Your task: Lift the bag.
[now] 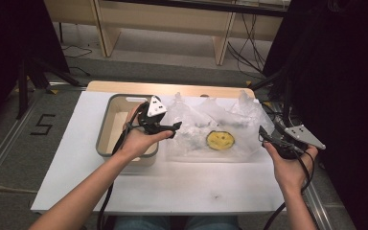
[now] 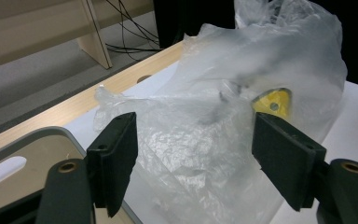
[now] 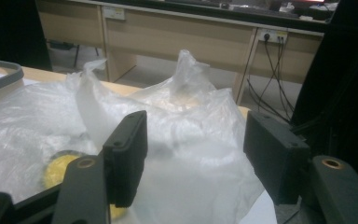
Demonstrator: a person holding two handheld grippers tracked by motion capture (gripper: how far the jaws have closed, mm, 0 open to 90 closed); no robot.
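1. We see a clear plastic bag (image 1: 215,122) lying crumpled on the white worktop (image 1: 172,182), right of centre, with its knotted peaks standing up along the far side.
2. Inside the bag sits a round yellow object (image 1: 220,140) (its exact nature is blurred through the film); in the left gripper view it shows as a yellow patch (image 2: 272,101) behind the plastic, and in the right gripper view as a yellow disc (image 3: 58,170) low at the left.
3. We hold the left gripper (image 1: 172,128) at the bag's left edge, its jaws open and pointing toward the plastic. In the left gripper view the two black pads stand wide apart with the bag (image 2: 214,116) between and beyond them, neither pad pressing on it.
4. We hold the right gripper (image 1: 266,136) at the bag's right edge, just beside the film. Its jaws are also spread wide; in the right gripper view the bag (image 3: 186,121) rises between them, and we cannot tell whether the left pad brushes the plastic, but nothing is pinched.
5. A shallow tray (image 1: 106,124) with a grey rim and a pale inside sits on the worktop to the left of the bag, under the left hand; its corner (image 2: 51,135) appears in the left gripper view.
6. Beyond the worktop we see a wooden strip along its far edge, then grey floor with cables and the legs of a pale wooden desk (image 1: 163,21).
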